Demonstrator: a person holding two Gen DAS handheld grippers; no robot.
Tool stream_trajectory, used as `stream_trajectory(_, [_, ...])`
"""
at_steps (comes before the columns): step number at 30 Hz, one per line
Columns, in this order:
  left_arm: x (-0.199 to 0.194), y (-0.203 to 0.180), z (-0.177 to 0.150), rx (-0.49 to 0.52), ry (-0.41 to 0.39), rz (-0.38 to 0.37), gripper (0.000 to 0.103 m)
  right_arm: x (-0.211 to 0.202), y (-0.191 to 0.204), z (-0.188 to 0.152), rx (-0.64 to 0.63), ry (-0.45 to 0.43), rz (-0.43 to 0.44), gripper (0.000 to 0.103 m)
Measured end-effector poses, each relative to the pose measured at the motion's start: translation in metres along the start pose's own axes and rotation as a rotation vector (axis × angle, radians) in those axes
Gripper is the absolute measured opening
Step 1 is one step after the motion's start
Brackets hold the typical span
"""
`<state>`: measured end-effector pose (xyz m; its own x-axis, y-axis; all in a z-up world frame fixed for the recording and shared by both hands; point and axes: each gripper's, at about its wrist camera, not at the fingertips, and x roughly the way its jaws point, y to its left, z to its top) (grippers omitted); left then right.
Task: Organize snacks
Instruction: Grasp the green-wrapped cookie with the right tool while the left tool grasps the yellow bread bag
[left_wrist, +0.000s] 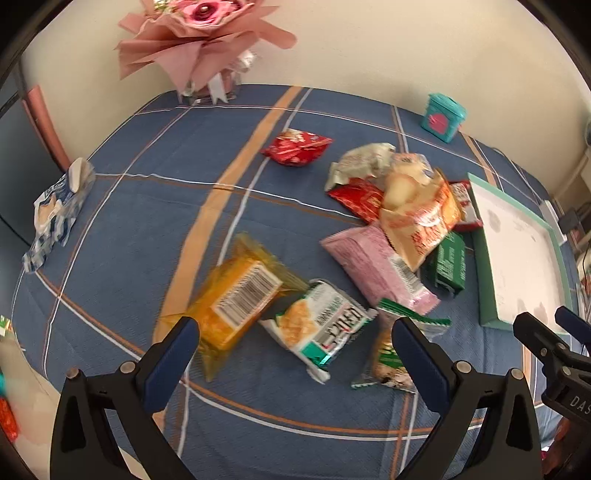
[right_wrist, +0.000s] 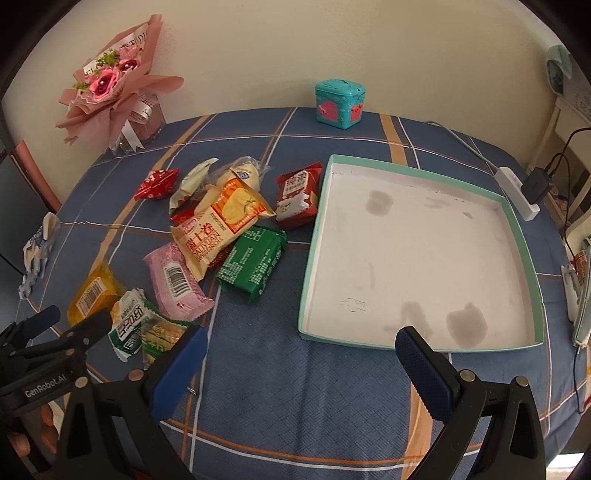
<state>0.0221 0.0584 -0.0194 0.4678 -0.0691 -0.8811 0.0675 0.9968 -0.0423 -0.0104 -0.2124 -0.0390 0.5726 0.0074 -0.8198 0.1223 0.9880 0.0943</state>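
Left gripper (left_wrist: 295, 332): jaws wide apart, above green-white cracker packet (left_wrist: 319, 326)
Right gripper (right_wrist: 301, 350): jaws spread, holding nothing
Teal tray (right_wrist: 517, 221): no snacks inside

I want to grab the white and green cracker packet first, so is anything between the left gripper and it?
Nothing visible does. The left gripper is open and the white and green cracker packet lies directly ahead between its fingers, on top of the tablecloth. The orange packet and a green-edged packet lie beside it, not over it.
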Motion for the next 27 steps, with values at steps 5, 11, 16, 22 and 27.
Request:
stream_trajectory(5, [-0.002,0.022,0.005,-0.048,-0.006,0.0,0.103,0.002,0.022,0.005,-0.035,0.002,0.09,0.103])
stream_trajectory(11, [0.008,0.037,0.014,-0.066,0.014,0.031,0.103,0.024,0.046,0.002,-0.041,0.111,0.206,0.103])
stream_trajectory(16, [0.033,0.043,0.02,-0.021,0.089,0.042,0.103,0.048,0.07,0.0,-0.082,0.203,0.22,0.103])
stream_trajectory(22, [0.051,0.05,0.025,0.024,0.139,0.077,0.103,0.069,0.095,-0.005,-0.151,0.269,0.203,0.102])
stream_trajectory(27, [0.063,0.048,0.024,0.044,0.16,0.068,0.099,0.08,0.108,-0.007,-0.196,0.291,0.19,0.094])
